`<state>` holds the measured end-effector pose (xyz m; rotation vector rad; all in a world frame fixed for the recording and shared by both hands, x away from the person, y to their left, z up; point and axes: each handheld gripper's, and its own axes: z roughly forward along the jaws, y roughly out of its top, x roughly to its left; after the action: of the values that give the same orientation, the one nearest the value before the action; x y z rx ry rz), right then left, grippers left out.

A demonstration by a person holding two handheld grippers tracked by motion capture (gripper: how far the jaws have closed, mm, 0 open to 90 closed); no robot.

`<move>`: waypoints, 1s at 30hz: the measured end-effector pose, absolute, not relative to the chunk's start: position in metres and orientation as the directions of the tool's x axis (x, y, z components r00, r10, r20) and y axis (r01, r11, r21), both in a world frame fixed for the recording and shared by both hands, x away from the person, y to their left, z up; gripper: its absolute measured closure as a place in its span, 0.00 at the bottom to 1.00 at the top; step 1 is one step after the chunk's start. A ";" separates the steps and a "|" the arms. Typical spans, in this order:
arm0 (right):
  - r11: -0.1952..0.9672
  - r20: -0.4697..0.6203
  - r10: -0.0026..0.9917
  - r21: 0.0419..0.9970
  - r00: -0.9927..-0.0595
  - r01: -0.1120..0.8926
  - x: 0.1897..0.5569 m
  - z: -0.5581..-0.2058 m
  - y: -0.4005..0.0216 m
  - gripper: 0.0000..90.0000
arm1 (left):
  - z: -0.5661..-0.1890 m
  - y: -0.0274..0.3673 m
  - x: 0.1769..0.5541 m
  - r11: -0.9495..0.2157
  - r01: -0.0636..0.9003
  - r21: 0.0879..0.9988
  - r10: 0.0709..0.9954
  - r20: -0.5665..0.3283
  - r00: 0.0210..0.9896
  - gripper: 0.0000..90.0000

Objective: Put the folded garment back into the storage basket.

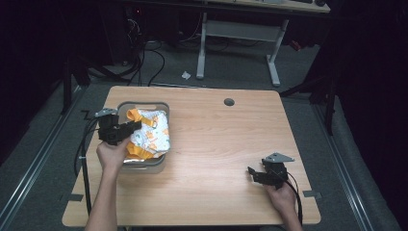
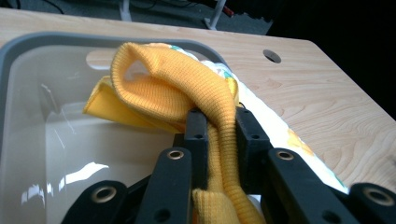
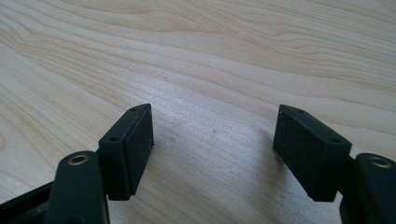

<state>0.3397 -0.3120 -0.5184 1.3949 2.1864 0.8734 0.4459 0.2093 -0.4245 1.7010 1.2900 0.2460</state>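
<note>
A grey plastic bin [image 1: 144,104] stands at the table's left, and a white garment with orange print and yellow ribbed trim [image 1: 153,131] lies in it and over its right rim. My left gripper [image 1: 136,126] reaches over the bin's left side, shut on the yellow ribbed trim [image 2: 187,79], which runs down between its jaws in the left gripper view. The bin's pale inside [image 2: 42,121] shows to the left of the cloth. My right gripper [image 1: 251,172] rests low at the table's front right, open, with bare wood [image 3: 215,140] between its fingers [image 3: 135,140].
The wooden table [image 1: 221,139] has a round cable hole [image 1: 229,102] near its far edge. Behind it stand a white desk frame [image 1: 240,33] and cables on the dark floor. A small white scrap [image 1: 185,75] lies on the floor.
</note>
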 end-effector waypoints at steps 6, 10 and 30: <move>0.306 -0.002 0.907 0.690 -0.420 0.656 0.340 -0.518 -0.312 0.32 | -0.433 0.206 0.450 -0.009 0.665 0.747 0.844 -0.351 0.405 0.86; 0.305 -0.002 0.907 0.690 -0.420 0.656 0.340 -0.518 -0.312 0.32 | -0.437 0.205 0.453 -0.020 0.674 0.739 0.851 -0.341 0.399 0.86; 0.306 -0.003 0.908 0.690 -0.420 0.656 0.340 -0.518 -0.312 0.32 | -0.446 0.193 0.464 -0.077 0.747 0.661 0.933 -0.218 0.288 0.67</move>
<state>0.3398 -0.3120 -0.5184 1.3953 2.1858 0.8733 0.4642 0.1935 -0.4458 1.8681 1.5059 0.3428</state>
